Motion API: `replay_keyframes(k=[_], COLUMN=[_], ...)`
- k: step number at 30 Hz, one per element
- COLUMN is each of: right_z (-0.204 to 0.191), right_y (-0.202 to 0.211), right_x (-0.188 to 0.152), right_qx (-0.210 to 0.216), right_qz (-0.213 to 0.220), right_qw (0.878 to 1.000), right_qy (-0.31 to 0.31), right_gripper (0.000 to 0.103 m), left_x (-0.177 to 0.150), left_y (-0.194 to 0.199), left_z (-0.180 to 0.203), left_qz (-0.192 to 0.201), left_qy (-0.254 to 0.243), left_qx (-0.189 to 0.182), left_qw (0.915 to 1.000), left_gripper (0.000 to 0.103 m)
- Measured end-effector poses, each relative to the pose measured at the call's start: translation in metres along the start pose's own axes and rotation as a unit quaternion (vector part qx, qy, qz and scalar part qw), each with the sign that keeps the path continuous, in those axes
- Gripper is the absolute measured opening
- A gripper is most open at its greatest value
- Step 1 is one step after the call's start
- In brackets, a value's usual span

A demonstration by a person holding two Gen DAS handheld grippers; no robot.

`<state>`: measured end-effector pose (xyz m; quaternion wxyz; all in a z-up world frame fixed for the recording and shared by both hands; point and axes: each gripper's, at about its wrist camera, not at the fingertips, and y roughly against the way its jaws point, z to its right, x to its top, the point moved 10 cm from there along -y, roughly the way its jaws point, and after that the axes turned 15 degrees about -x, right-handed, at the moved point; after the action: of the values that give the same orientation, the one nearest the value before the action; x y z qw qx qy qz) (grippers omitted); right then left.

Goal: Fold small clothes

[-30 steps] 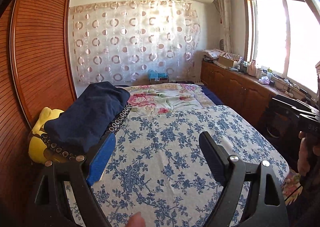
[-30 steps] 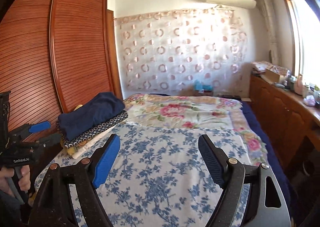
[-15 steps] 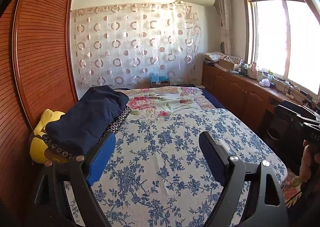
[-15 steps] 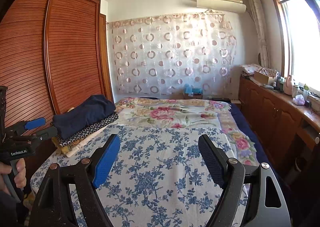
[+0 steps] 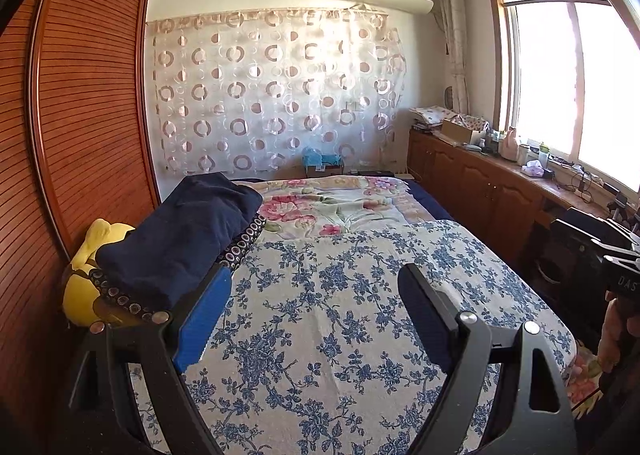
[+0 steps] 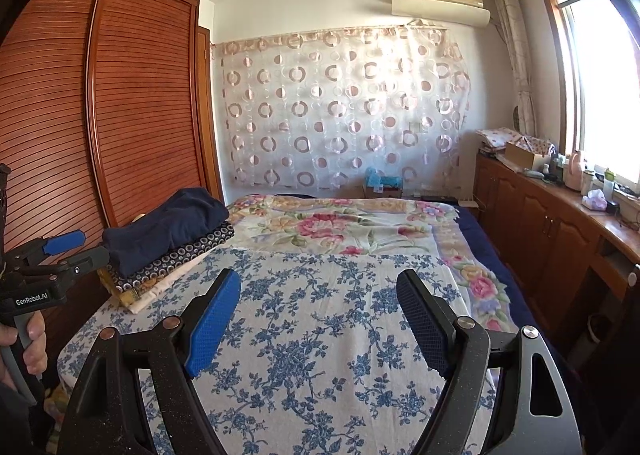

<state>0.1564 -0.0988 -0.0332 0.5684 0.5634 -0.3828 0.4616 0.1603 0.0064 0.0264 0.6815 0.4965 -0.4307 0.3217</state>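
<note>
- Across the lower half of both views spreads a bed covered by a white sheet with blue flowers (image 5: pixel 340 315); beyond it, toward frame centre, lies a quilt with pink roses (image 6: pixel 340 227).
- At the left edge of the bed sits a stack of folded clothes (image 6: pixel 168 247): a navy garment (image 5: pixel 180 235) on top, a dark cloth with ring print under it, and pale and yellowish layers at the bottom.
- Just left of the stack in the left wrist view is something bright yellow (image 5: pixel 86 279), perhaps a soft toy; most of it is hidden.
- The left gripper (image 5: pixel 314 311) fills the bottom of its view, jaws spread wide with nothing between them, held above the blue-flowered sheet; its blue-padded finger overlaps the near end of the stack in the picture, though contact cannot be judged.
- The right gripper (image 6: pixel 318 313) is likewise spread wide and empty, over the middle of the sheet, well apart from the stack.
- A slatted wooden wardrobe (image 6: pixel 120 103) takes the left side of the frame.
- A sheer curtain with circle print (image 5: pixel 276 95) hangs on the far wall, an air conditioner (image 6: pixel 440 1) above it at upper right.
- Along the right runs a low wooden cabinet (image 5: pixel 480 191) cluttered with boxes and bottles, under a bright window (image 5: pixel 572 87).
</note>
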Motion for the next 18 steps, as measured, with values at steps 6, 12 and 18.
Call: replay_keyframes(k=[6, 12, 18], right_z=[0.004, 0.008, 0.012], right_y=[0.002, 0.003, 0.003], right_x=[0.001, -0.001, -0.001], right_qx=[0.001, 0.003, 0.004], right_qz=[0.001, 0.001, 0.002], right_qw=[1.0, 1.0, 1.0], right_qy=[0.0, 0.0, 0.0], right_gripper=[0.082, 0.082, 0.082], left_x=[0.0, 0.0, 0.002], left_y=[0.0, 0.0, 0.0], left_z=[0.0, -0.001, -0.002], left_qz=[0.0, 0.001, 0.006], left_qy=[-0.001, -0.001, -0.003], left_qx=[0.0, 0.001, 0.002], left_qw=[1.0, 1.0, 1.0], left_gripper=[0.086, 0.086, 0.086])
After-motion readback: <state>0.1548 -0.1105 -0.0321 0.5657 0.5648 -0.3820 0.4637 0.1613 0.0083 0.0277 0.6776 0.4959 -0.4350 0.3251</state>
